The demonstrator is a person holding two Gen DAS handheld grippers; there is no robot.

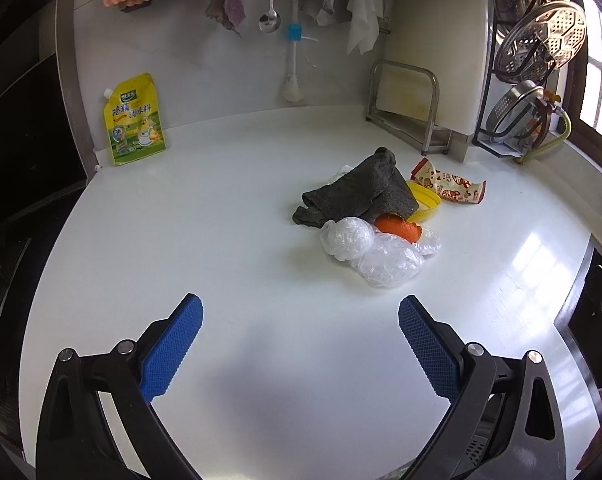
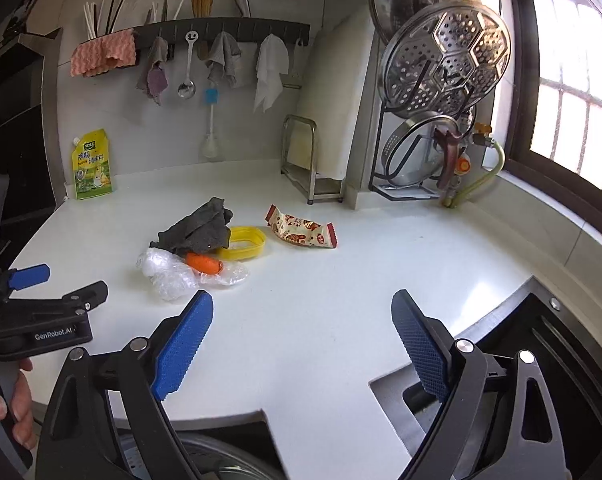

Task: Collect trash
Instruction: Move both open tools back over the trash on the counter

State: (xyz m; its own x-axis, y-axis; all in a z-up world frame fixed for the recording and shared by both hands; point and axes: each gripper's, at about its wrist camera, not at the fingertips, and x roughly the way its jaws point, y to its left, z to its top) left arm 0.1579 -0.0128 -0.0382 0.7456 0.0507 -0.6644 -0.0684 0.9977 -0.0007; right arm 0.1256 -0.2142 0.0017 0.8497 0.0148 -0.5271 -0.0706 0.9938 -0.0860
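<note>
trash lies in one small heap at the centre of the white counter [image 1: 181, 240], and no piece is picked up yet, so i judge the step in hand is the approach before the first grasp. the left gripper [image 1: 300, 316] fills the bottom of its frame with jaws spread wide and nothing between them. the right gripper [image 2: 302, 312] is also wide apart and empty, low in its frame.

the heap holds a grey cloth [image 1: 357, 190], a yellow lid [image 1: 427, 200] just beside it, an orange peel [image 1: 397, 229] touching crumpled clear plastic [image 1: 375, 254], and a snack wrapper [image 2: 301, 232] a little apart, toward the right. the next move, i think, calls for moving one gripper forward to the near plastic, lowering it and closing softly, because thin film can slip out.

part of the lid and the peel is hidden under the cloth, and something white behind the cloth is too covered to name. no trash bin is clearly visible; the dark opening at the bottom of the right view is cut off, so i cannot tell what it is. a hand [image 2: 9, 404] shows only partly at the lower left edge.
</note>
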